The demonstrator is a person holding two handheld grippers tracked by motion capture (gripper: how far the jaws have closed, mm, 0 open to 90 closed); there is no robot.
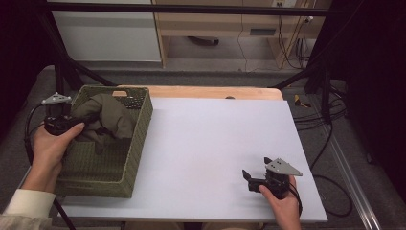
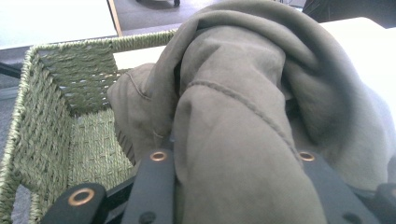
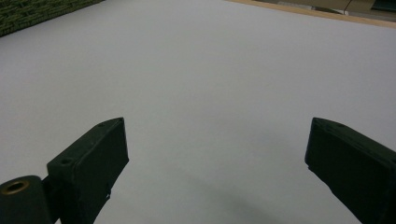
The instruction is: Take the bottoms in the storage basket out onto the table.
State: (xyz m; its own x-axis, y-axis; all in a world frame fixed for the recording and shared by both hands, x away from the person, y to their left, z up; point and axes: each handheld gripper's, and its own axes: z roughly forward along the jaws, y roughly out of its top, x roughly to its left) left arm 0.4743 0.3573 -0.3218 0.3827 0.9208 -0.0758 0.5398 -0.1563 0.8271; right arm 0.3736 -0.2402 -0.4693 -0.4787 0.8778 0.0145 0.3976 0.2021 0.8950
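- High view: the left gripper (image 1: 72, 120) sits at the near-left wall of the green woven rectangular basket (image 1: 125, 158), its jaws clenched on a bunched olive-green cloth garment (image 1: 107, 117) that rises partly above the rim.
- Left gripper view: the olive-green cloth garment (image 2: 243, 121) fills the gap between the two black jaws, with a stitched seam running across the fold; the basket's far corner (image 2: 56, 70) lies behind it. The grip looks firm.
- Right gripper (image 1: 253, 178) rests low over the bare white rectangular table sheet (image 1: 210, 143), well apart from the basket, jaws released and spread wide with nothing between them.
- Step in hand, as I judge it: lifting the garment out of the basket.
- Next move likely calls for raising the cloth until its hanging part clears the rim, then carrying it toward the white sheet, where the free gripper could take a second hold.
- Snagging on the woven wall is the risk.
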